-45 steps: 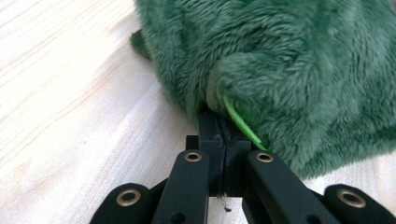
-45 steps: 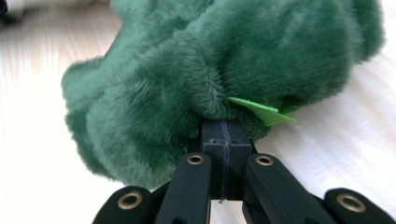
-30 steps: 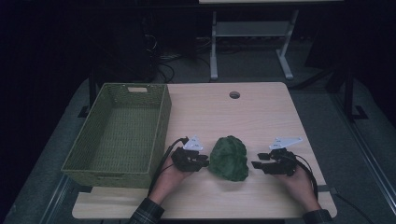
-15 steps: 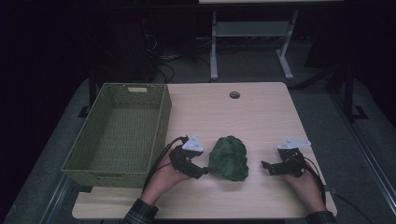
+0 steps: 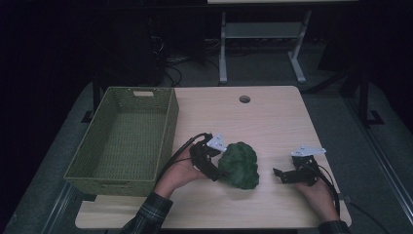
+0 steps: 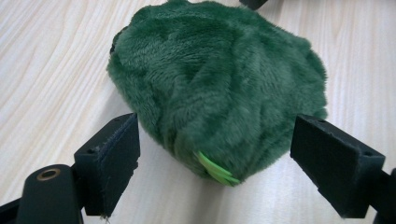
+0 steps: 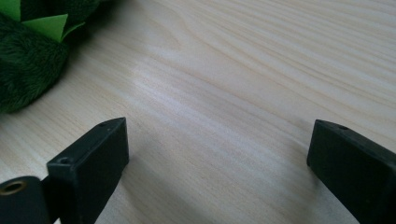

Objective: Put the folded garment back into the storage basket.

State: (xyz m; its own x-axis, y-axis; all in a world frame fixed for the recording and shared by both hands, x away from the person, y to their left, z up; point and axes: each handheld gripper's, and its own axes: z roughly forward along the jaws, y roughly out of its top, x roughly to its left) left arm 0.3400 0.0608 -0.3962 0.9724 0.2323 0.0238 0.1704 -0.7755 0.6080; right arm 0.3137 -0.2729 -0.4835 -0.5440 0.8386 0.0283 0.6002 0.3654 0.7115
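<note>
On the near half of a pale wooden counter [image 5: 272,122], seen from the high view, a dark green plush toy [image 5: 238,165] lies roughly midway between two hand-held grippers. The left gripper [image 5: 213,170] sits just beside the toy's left edge, held by a hand [image 5: 178,173] whose plaid sleeve [image 5: 148,214] enters from the near edge. The right gripper [image 5: 278,174] rests well to the right of the toy, apart from it, with bare counter between them, and its hand [image 5: 316,192] comes in from the near right corner. A green woven basket [image 5: 168,122] stands at the left side of the counter, near the left hand. A small round hole [image 5: 244,99] marks the far part of the counter.

From above, the toy is only a rounded dark lump. The left gripper view brings it close: the plush toy [image 6: 219,84] has thick, folded fur, and a few bright lime-green felt strips [image 6: 215,169] poke out at its near underside. The left gripper [image 6: 215,156] has its jaws spread wide, having just been opening; the near end of the toy lies between them, but neither pad presses on it.

The right gripper view looks along the counter [image 7: 243,79] and its wood grain. The right gripper [image 7: 217,158] has its jaws spread wide over bare wood, having just been opening, with nothing between them. At the upper left of that view, an edge of the plush toy [image 7: 25,70] appears with a pointed lime-green felt leaf [image 7: 51,25].
</note>
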